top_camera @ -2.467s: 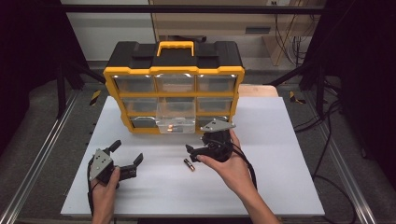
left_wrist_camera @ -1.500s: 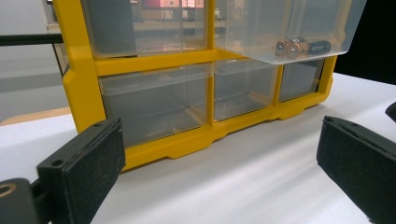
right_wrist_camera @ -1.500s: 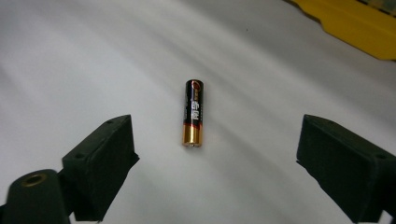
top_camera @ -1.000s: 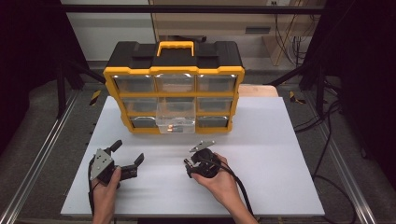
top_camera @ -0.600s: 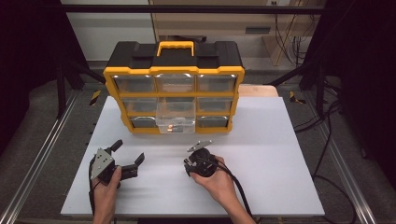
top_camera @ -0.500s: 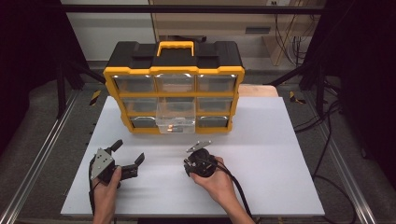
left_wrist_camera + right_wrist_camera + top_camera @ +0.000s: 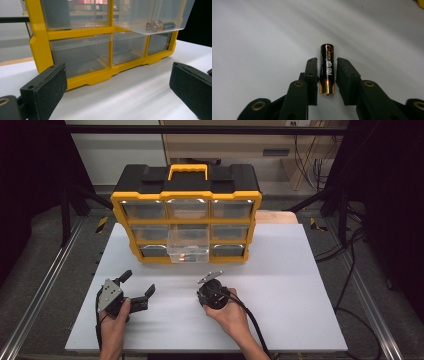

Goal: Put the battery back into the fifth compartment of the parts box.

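AA battery [image 7: 327,68] lay on white table [image 7: 300,285], near centre, in front of yellow organizer [image 7: 186,215]. Right gripper [image 7: 327,80] straddled it lengthwise; jaws narrowed, left pad touching or almost, right pad with gap, not clamped. Left gripper [image 7: 131,292] rested at near left, jaws spread wide, empty. Open middle drawer [image 7: 152,15] held two batteries [image 7: 156,25]. Risk: uneven closing could roll or squirt round cell out forward.

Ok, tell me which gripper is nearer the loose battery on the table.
Right. The right gripper straddles the battery, jaws on either side with a slight gap. The left gripper rests off to the side, jaws wide open.
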{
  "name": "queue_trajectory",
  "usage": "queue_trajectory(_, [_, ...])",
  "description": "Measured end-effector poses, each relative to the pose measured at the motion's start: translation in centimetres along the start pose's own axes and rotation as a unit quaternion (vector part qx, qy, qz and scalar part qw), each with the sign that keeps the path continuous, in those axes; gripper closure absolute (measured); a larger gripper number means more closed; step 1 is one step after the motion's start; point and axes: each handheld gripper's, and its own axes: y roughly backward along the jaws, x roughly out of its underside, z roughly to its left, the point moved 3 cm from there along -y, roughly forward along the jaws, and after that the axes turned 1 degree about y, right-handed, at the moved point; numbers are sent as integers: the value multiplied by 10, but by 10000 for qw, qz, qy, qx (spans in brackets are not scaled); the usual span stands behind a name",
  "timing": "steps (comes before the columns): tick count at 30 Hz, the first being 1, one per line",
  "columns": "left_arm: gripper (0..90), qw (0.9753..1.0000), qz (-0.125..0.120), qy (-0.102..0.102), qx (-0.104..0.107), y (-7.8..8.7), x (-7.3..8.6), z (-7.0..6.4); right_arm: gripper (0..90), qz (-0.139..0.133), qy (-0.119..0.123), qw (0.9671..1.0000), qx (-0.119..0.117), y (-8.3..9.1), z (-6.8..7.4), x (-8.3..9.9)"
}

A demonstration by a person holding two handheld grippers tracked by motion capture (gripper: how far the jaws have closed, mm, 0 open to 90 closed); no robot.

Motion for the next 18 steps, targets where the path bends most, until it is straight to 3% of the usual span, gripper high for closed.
queue_trajectory(7, [13,10000,-17,41,-18,1,0,1,769,-67,34,9999,72,0,0,1])
queue_trajectory(13, [13,10000,11,3,-26,0,0,0,769,-361,-26,9993,68,13,-8,-1])
queue_trajectory(18, [13,10000,-6,-3,-40,3,-1,0,769,-825,-163,9964,136,36,-26,-2])
